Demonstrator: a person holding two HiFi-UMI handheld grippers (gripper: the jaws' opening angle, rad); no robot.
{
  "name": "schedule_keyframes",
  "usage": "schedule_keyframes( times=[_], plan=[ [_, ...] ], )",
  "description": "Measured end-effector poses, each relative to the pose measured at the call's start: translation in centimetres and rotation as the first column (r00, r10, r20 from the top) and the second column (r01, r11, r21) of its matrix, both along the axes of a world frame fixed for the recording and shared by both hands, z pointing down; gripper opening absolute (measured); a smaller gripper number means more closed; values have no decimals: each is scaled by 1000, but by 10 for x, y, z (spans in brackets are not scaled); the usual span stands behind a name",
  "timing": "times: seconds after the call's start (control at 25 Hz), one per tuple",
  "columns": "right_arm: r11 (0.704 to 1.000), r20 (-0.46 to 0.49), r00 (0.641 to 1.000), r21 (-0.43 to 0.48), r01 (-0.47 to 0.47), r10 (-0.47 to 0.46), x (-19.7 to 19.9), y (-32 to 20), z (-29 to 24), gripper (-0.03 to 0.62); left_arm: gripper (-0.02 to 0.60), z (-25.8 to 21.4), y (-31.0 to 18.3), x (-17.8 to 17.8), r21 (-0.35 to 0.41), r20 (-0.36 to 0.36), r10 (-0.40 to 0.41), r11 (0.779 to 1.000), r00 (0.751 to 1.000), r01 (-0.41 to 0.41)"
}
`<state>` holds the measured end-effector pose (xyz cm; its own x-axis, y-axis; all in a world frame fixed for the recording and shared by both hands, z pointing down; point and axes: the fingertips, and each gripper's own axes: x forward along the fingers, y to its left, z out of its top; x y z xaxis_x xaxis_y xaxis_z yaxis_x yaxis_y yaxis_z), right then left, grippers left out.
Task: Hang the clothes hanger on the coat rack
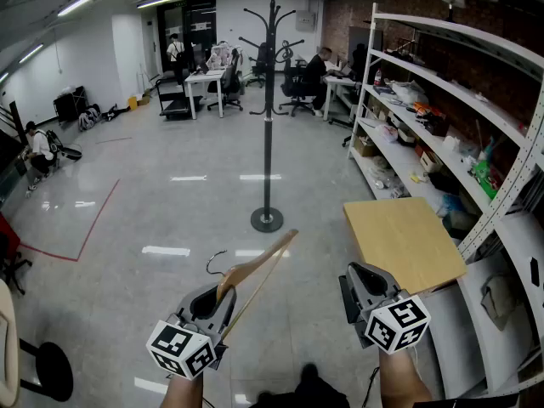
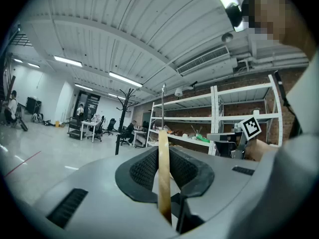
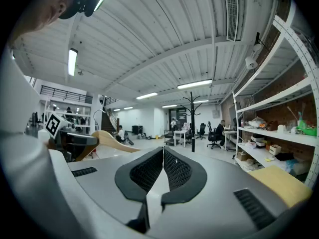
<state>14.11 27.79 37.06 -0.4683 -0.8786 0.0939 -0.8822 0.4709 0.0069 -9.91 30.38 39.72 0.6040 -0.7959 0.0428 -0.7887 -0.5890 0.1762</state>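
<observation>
Clothes hanger (image 1: 262,259) | left gripper (image 1: 217,294) jaws clamped on it | right gripper (image 1: 364,272) jaws together | coat rack (image 1: 269,143) ahead

Glossy grey floor (image 1: 153,211), white shelving (image 1: 459,36), brick wall (image 1: 340,15)

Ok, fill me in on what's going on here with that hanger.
A person holds a two-jaw gripper in each hand in an open workroom. The left gripper is clamped on a wooden clothes hanger, which sticks out forward from its jaws. The right gripper is shut with nothing in it. The coat rack stands on the floor ahead, well apart from the hanger, so the hanging is not yet done.
</observation>
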Motion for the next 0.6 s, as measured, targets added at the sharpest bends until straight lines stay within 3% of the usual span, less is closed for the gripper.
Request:
schedule_keyframes(
  times=[0.24,0.6],
  plan=[
    [1000,-6,1000,-7,31,-31,2,-43,12,8,52,16,-43,8,-21,24,-16,1000,1000,16],
    [998,66,997,31,46,-48,50,-151,3,8,52,-3,-150,52,3,56,-26,1000,998,26]
  ],
)
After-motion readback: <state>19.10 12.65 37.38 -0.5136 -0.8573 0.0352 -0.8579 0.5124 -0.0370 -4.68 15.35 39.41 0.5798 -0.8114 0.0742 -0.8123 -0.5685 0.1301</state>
